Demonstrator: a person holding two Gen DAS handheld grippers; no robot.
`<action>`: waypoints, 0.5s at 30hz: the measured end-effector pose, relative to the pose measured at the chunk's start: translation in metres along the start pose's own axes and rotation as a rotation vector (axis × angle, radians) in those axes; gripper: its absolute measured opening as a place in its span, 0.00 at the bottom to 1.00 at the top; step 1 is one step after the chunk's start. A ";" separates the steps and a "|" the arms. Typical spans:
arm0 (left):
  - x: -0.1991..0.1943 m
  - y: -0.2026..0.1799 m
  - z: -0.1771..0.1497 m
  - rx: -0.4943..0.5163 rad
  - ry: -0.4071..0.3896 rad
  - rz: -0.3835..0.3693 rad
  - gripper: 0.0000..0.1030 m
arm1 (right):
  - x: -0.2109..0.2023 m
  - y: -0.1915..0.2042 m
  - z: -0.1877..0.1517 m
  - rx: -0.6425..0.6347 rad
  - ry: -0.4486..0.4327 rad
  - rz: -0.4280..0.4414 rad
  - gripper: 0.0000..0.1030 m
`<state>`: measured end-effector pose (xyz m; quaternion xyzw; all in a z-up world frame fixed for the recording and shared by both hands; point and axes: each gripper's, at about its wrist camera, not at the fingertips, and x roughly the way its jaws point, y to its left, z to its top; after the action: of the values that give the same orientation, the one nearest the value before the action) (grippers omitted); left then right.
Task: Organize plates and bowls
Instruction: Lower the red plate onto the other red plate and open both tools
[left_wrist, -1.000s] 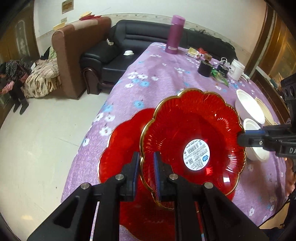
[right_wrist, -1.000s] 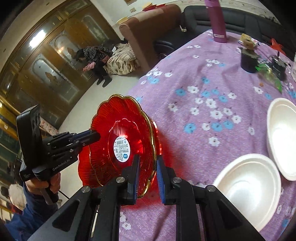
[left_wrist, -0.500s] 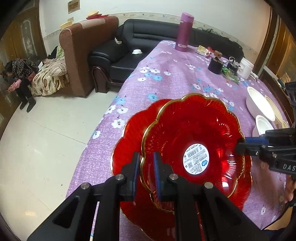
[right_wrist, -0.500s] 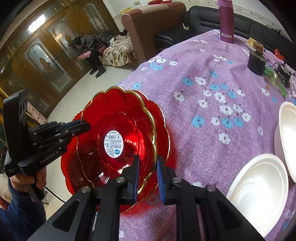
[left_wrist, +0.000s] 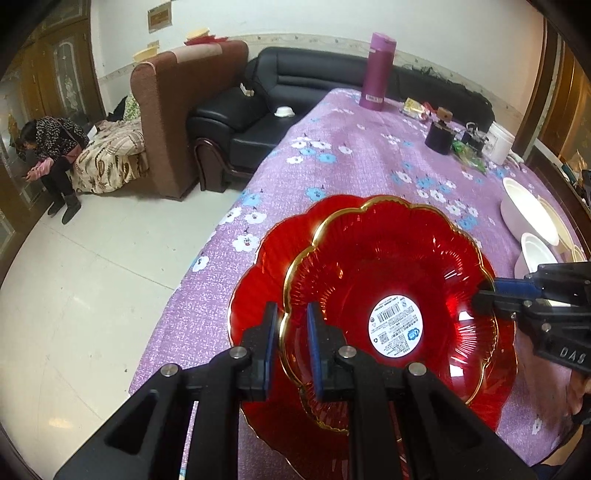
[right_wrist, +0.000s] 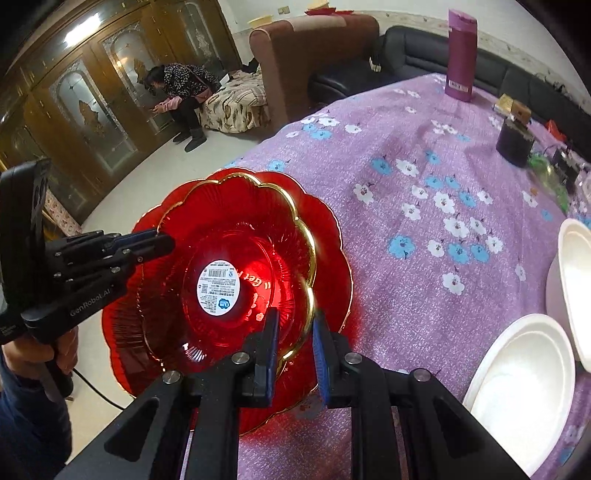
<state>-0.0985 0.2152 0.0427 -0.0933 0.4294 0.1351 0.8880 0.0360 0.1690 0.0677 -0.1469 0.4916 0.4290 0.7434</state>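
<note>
The left gripper (left_wrist: 291, 347) pinches the gilt rim of the upper red plate (left_wrist: 391, 291), fingers nearly closed on it; the right gripper (right_wrist: 293, 354) clamps the opposite rim the same way; the plate sits just over a second red plate (left_wrist: 258, 273) lying at the tabletop's near edge, on the purple floral cloth (right_wrist: 424, 221); two white bowls (right_wrist: 524, 380) rest toward the right edge.

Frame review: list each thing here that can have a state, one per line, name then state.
upper red plate: gripped at opposite rims, sticker side up, over the lower plate
lower red plate: lying on the tablecloth
left gripper: shut on the upper plate's rim
right gripper: shut on the upper plate's rim
white bowls: upright, empty
purple flask: upright, capped
</note>
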 end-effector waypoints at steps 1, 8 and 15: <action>-0.001 0.000 -0.001 -0.002 -0.011 0.005 0.13 | 0.000 0.003 -0.002 -0.017 -0.009 -0.020 0.19; -0.002 -0.007 -0.006 0.004 -0.064 0.063 0.14 | -0.001 0.016 -0.010 -0.069 -0.047 -0.089 0.19; -0.001 -0.013 -0.008 0.015 -0.093 0.103 0.15 | -0.003 0.025 -0.016 -0.105 -0.073 -0.139 0.19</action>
<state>-0.1012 0.2009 0.0391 -0.0579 0.3932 0.1814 0.8995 0.0061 0.1725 0.0678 -0.2038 0.4298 0.4065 0.7800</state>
